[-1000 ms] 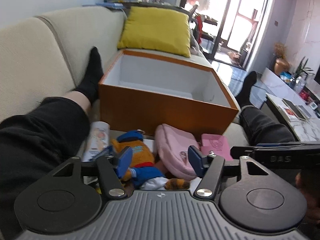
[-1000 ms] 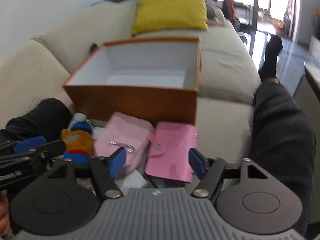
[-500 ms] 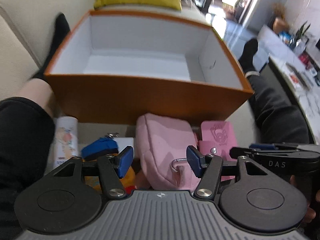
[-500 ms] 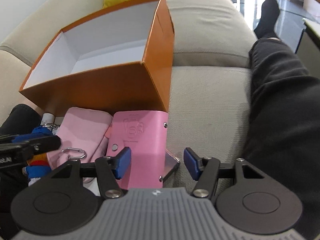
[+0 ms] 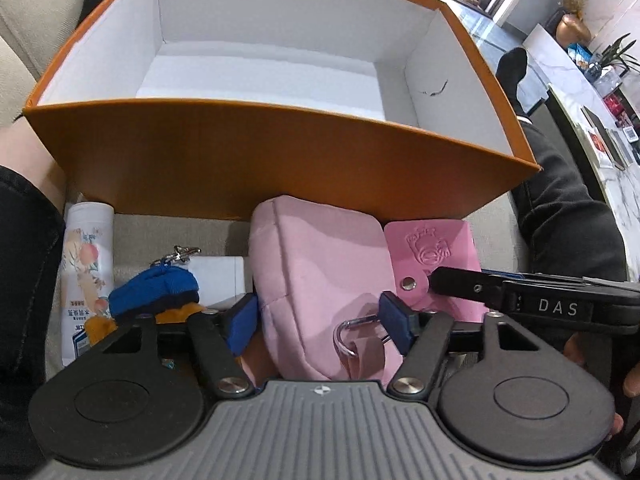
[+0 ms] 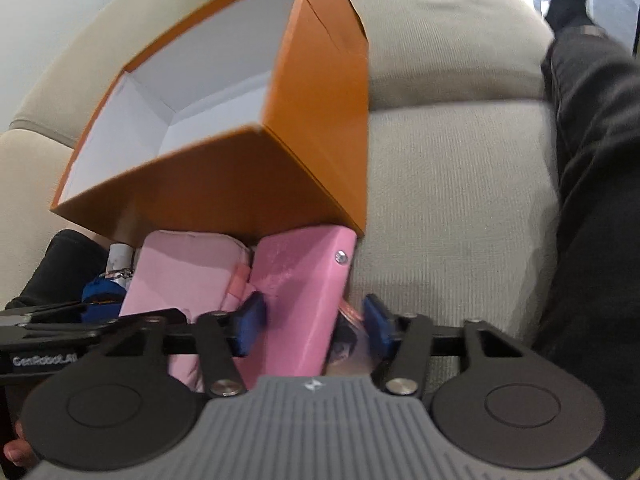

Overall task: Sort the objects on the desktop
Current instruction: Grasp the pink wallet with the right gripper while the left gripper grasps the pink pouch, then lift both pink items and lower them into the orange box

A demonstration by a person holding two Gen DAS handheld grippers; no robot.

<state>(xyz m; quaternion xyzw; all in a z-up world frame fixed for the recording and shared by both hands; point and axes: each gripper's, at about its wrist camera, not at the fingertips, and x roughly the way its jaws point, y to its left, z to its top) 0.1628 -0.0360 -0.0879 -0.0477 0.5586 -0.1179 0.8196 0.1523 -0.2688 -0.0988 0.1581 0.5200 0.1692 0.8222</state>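
An empty orange box [image 5: 280, 160] with white inside stands on the sofa. In front of it lie a pink pouch [image 5: 320, 264] with a metal carabiner [image 5: 348, 332] and a pink snap wallet [image 5: 432, 240]. My left gripper [image 5: 317, 320] is open, its blue pads on either side of the pouch's near end. In the right wrist view my right gripper [image 6: 312, 326] is closing with the pink wallet [image 6: 296, 292] between its jaws. Its left pad touches the wallet's face, and a gap remains at the right pad.
A plush toy with a blue hat [image 5: 154, 288], a white printed tube [image 5: 86, 256] and a small white box [image 5: 218, 280] lie left of the pouch. A person's dark-trousered legs [image 5: 568, 208] flank the items. Bare sofa cushion [image 6: 448, 200] lies to the right.
Both grippers dropped closer and tipped downward over the pink items. The right jaws narrowed around the wallet. The left jaws kept their width and now straddle the pouch.
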